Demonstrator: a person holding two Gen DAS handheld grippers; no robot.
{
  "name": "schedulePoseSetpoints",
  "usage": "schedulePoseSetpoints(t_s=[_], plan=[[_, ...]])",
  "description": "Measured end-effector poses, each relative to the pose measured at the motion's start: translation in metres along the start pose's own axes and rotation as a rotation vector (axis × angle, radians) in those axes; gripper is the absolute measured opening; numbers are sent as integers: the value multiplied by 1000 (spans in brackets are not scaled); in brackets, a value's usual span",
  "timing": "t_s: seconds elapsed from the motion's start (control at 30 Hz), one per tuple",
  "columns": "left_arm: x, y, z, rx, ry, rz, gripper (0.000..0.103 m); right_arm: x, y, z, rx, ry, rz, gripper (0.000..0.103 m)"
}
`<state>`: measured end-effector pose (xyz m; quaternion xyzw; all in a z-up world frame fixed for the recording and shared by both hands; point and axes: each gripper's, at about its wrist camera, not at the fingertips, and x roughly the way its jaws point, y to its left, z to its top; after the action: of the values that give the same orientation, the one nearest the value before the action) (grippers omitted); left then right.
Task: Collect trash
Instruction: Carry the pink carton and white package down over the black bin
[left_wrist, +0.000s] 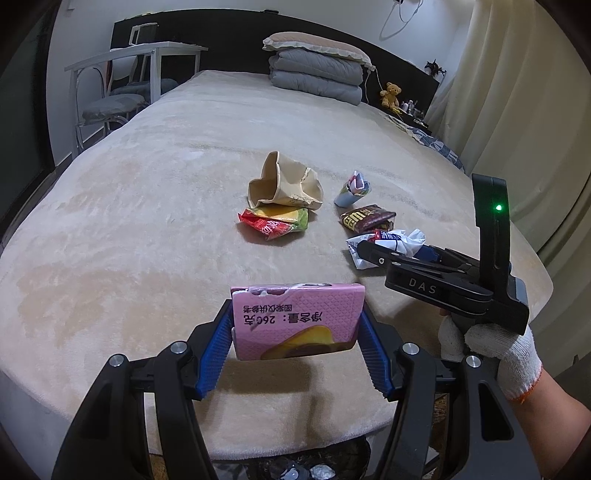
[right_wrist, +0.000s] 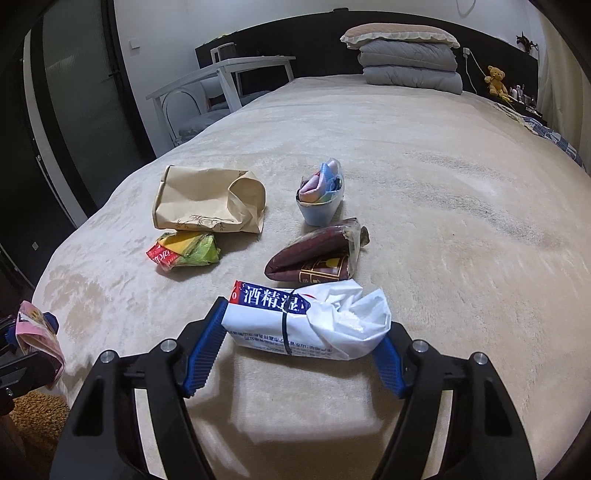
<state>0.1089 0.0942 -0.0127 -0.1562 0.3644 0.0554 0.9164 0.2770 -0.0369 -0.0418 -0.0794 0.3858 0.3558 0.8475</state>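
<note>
left gripper (left_wrist: 297, 328) nearest, blue pads clamped on both sides of a pink box (left_wrist: 297, 319), held above the near edge of the bed (left_wrist: 147, 229). right gripper (right_wrist: 295, 347) just beyond, in a gloved hand (left_wrist: 491, 350), blue fingers (right_wrist: 205, 347) at either end of a white and blue wipes pack (right_wrist: 306, 321) lying on the bed cover; pads close against the pack, full pressure on it not clear. past the pack, touching or nearly so, a dark brown wrapper (right_wrist: 317, 254). to its left, well apart, a red, yellow and green wrapper (right_wrist: 184, 251), tucked against the front of a crumpled tan paper bag (right_wrist: 207, 201). behind the brown wrapper, a small pale blue cup (right_wrist: 321, 205) stuffed with coloured scraps, upright. far end of the bed: folded grey quilts (right_wrist: 410, 70) with a pillow (right_wrist: 399, 37) on top, a teddy bear (right_wrist: 496, 79) to the right, a white table (right_wrist: 229, 70) with chairs to the left.
</note>
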Motion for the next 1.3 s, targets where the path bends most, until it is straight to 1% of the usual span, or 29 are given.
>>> schedulePoseSetpoints(t_s=[0.13, 0.43, 0.7, 0.93, 1.07, 1.3], plan=[[-1, -2, -2, 7, -6, 2, 61, -7, -1, 0, 2, -7, -1, 72], [-1, -3, -6, 7, -17, 9, 61, -28, 1, -14, -1, -6, -10, 71], [-9, -12, -15, 18, -48, -22, 61, -57, 0, -29, 6, -29, -20, 71], [-18, -25, -31, 31, -59, -55, 61, -90, -3, -47, 16, -54, -35, 71], [-24, -36, -43, 61, -65, -69, 61, -111, -4, -63, 26, -70, -37, 72], [-34, -46, -69, 75, -50, -86, 61, -147, 4, -93, 26, -89, -27, 71]])
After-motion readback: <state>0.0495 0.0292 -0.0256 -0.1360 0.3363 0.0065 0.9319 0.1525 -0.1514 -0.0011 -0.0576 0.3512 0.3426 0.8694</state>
